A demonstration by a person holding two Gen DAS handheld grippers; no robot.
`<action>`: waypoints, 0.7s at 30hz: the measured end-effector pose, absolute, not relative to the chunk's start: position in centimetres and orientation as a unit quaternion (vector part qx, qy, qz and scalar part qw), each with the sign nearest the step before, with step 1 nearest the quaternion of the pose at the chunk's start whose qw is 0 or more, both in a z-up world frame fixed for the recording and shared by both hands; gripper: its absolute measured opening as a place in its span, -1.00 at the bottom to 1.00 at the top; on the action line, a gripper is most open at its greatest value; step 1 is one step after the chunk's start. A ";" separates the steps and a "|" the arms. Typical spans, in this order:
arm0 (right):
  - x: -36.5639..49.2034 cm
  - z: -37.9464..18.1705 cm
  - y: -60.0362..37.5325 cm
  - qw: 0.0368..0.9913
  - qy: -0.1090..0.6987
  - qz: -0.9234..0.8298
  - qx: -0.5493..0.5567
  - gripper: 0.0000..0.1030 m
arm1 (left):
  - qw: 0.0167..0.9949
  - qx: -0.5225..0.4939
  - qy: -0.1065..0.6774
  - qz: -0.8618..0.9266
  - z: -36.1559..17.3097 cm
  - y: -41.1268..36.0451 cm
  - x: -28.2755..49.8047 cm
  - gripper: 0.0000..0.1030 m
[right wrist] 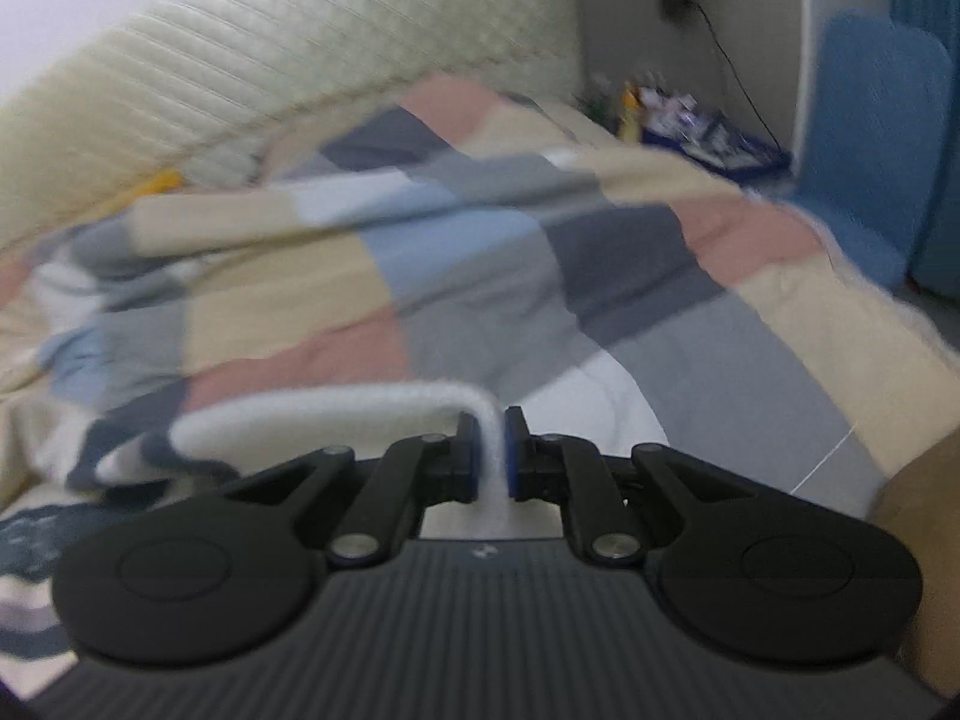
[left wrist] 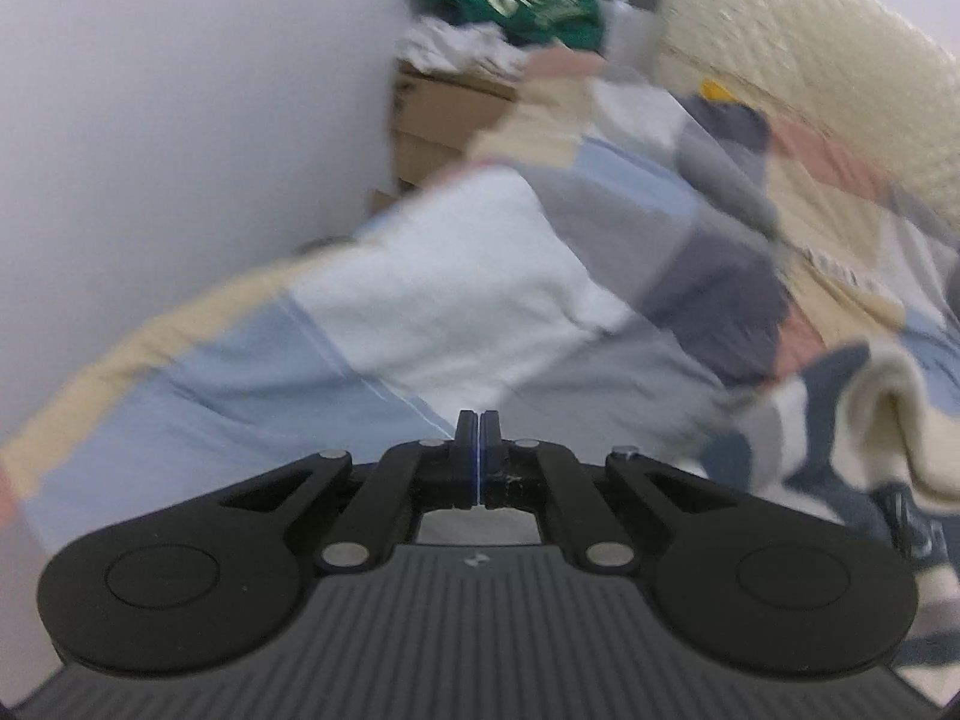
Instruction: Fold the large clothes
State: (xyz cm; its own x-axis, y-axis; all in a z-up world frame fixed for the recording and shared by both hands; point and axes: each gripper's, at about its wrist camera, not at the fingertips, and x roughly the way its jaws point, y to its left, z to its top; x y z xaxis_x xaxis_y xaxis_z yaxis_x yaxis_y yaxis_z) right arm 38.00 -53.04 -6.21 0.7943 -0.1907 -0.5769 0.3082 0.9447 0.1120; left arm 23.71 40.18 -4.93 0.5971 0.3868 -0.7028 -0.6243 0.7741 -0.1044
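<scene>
A cream and navy patterned garment (left wrist: 864, 420) lies bunched on the patchwork bedspread (left wrist: 252, 372) at the right of the left wrist view. My left gripper (left wrist: 478, 420) is shut with nothing between its fingers, above the bedspread and left of the garment. In the right wrist view my right gripper (right wrist: 493, 420) is shut on a thick white edge of the garment (right wrist: 336, 408), which runs left from the fingers down to the navy patterned cloth (right wrist: 120, 456). Both views are motion-blurred.
A white wall (left wrist: 180, 90) runs along the left. Cardboard boxes (left wrist: 438, 120) with a green cloth pile (left wrist: 516, 0) stand beyond the bed. A cream quilted headboard (right wrist: 300, 42) lines the far side. A blue chair (right wrist: 864, 138) and a cluttered blue tray (right wrist: 708, 132) stand at right.
</scene>
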 end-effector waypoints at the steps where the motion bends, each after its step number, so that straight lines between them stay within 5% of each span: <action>1: 38.9 -7.6 -53.5 0.939 0.298 -0.142 0.097 -0.79 | 0.878 -0.174 0.350 0.276 -5.9 39.9 24.0 -0.99; 5: 40.5 -11.9 -53.7 0.936 0.300 -0.162 0.085 -0.79 | 0.881 -0.191 0.361 0.237 -8.7 38.9 23.7 -0.88; 8: 40.8 -13.9 -53.7 0.934 0.298 -0.167 0.106 -0.74 | 0.892 -0.208 0.351 0.194 -9.8 38.9 23.5 -0.16; 9: 40.8 -14.3 -53.7 0.934 0.294 -0.169 0.112 -0.71 | 0.898 -0.201 0.341 0.194 -10.0 38.8 23.5 0.26; 10: 40.7 -14.4 -53.6 0.935 0.288 -0.170 0.115 -0.66 | 0.901 -0.193 0.334 0.199 -10.3 38.5 23.6 0.36; 14: 39.8 -14.2 -53.0 0.940 0.271 -0.158 0.137 -0.01 | 0.906 -0.190 0.334 0.175 -11.6 38.2 24.6 0.36; 21: 38.5 -12.4 -50.9 0.947 0.258 -0.142 0.129 0.11 | 0.929 -0.281 0.231 0.073 -11.2 37.2 23.2 0.37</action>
